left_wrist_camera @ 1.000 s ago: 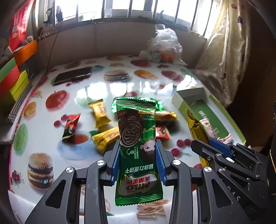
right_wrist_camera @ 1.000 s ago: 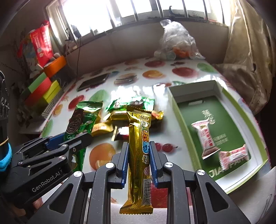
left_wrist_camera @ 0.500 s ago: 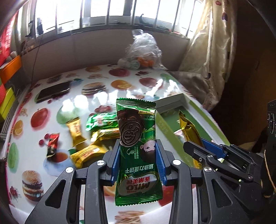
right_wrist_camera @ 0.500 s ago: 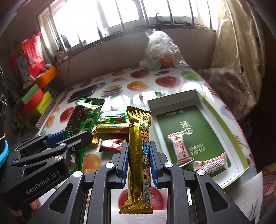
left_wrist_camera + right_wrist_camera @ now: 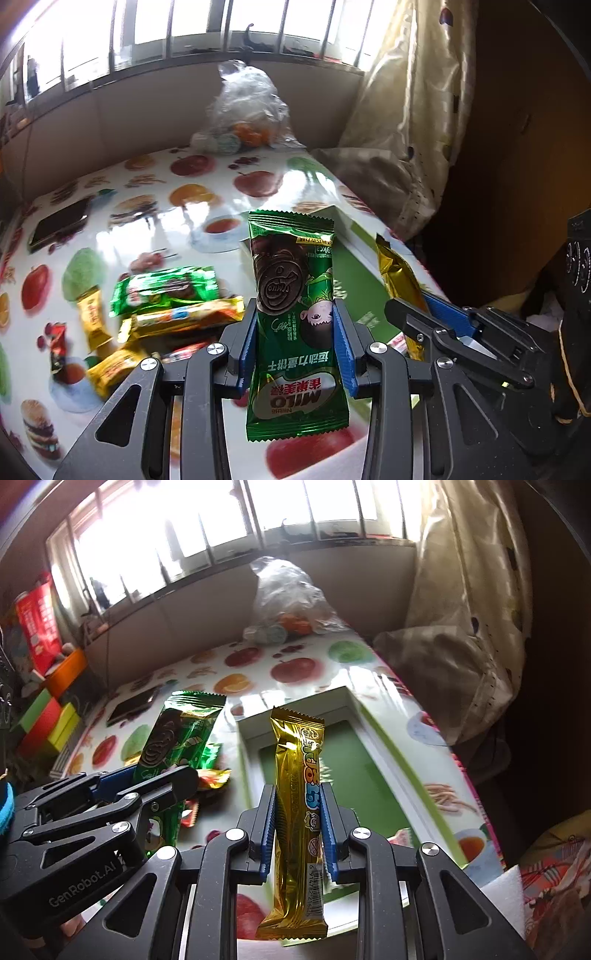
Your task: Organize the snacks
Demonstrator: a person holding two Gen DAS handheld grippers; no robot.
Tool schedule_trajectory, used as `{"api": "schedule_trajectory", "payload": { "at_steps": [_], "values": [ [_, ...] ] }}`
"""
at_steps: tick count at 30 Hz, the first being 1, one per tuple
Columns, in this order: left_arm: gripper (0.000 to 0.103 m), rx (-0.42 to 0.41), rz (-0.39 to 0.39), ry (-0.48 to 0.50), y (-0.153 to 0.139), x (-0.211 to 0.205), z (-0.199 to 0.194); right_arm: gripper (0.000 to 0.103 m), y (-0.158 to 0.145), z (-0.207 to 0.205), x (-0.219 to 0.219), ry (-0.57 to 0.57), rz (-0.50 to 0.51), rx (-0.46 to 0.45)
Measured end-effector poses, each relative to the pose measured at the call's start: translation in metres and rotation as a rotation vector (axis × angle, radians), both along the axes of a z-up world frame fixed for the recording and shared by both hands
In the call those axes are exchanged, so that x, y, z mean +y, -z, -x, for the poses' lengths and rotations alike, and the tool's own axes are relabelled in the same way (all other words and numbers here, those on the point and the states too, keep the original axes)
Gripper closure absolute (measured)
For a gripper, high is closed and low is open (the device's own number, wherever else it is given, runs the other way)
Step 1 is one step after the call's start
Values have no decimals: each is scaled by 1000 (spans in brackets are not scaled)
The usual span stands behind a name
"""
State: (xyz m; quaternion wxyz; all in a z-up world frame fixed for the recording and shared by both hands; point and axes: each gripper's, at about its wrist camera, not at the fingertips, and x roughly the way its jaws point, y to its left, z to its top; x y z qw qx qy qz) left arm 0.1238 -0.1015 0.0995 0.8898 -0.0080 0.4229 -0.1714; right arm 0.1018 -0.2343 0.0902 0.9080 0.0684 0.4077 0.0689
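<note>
The green Milo packet (image 5: 297,317) stood upright in the left gripper (image 5: 297,343), whose blue pads were clamped on its two long edges about halfway up, the crimped ends free above and below. The gold wafer bar (image 5: 298,812) was pinched the same way in the right gripper (image 5: 297,823), narrow and tall, its lower end hanging below the pads. Both were held in the air above the table (image 5: 258,181), over or just beside the near end of the green-lined box (image 5: 354,760).

Both looked light, in thin glossy foil that would be slippery and would crumple. The biscuit inside was probably brittle, so a firm squeeze risked cracking it. A hold across the middle of the filled part seemed soundest, since the flat crimped ends would fold and slide.

On the table to the left lay a loose heap of other snacks (image 5: 166,295), green, yellow and red wrappers partly overlapping. A dark phone (image 5: 59,225) lay farther back, and a clear plastic bag (image 5: 247,107) stood near the wall.
</note>
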Motion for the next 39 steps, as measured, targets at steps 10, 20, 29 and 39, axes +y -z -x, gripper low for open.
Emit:
{"api": "schedule_trajectory", "payload": {
  "at_steps": [10,20,29,39],
  "values": [
    [65,43,14,36,16,-27,-23,81,15,-17,-26,41,13,21],
    [65,101,-10,59,41,-42,-42,81,41,-32,-35,28,57,65],
    [65,142,-11,71,56,-50,-51,81,60,-39,-40,23,76,105],
    [65,163,-32,73,65,-57,-59,81,67,-42,-42,18,122,110]
  ]
}}
